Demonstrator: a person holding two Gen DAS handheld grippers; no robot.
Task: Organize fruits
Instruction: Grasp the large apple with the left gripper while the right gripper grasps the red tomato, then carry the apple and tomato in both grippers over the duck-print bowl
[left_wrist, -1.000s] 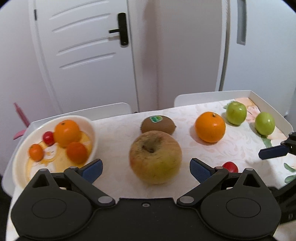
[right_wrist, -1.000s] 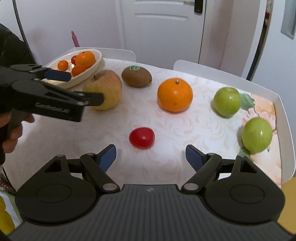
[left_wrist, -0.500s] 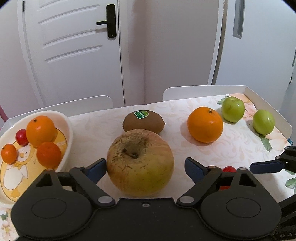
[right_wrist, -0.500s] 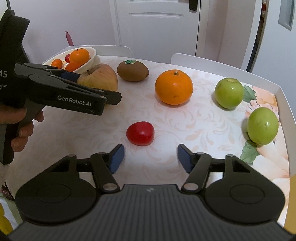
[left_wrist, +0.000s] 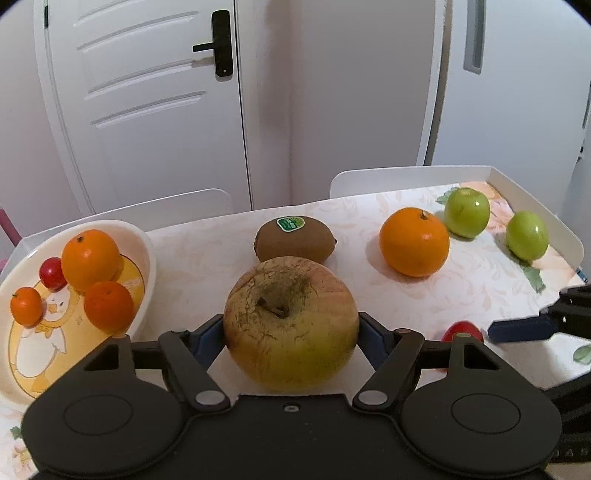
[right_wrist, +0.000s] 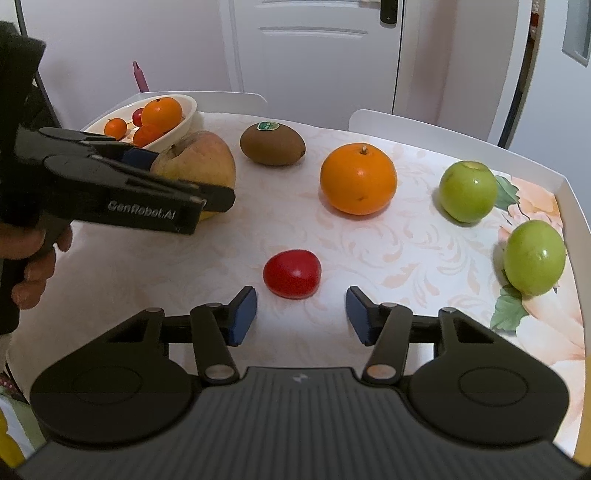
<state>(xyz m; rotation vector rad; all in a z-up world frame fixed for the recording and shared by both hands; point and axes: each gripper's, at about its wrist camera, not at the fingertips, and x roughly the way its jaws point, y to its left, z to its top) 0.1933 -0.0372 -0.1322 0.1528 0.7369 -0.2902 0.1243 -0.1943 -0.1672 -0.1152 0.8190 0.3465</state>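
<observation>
Left gripper (left_wrist: 291, 334) jaws, wide apart a second ago, are now closed onto the big apple (left_wrist: 291, 323); right gripper (right_wrist: 301, 314) jaws are being narrowed, still clear of the tomato (right_wrist: 291, 273).

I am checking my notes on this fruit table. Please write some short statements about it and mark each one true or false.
1. The kiwi carries a green sticker. True.
2. The big apple lies inside the bowl. False: it sits on the table, between the fingers of the closing left tongs.
3. Two green apples, and, lie near the table's right edge. True.
4. The right tongs grip the red tomato. False: the tomato lies just ahead of the closing fingers, untouched.
5. The large orange is in the bowl. False: it rests on the table, between the kiwi and the green apples.
</observation>
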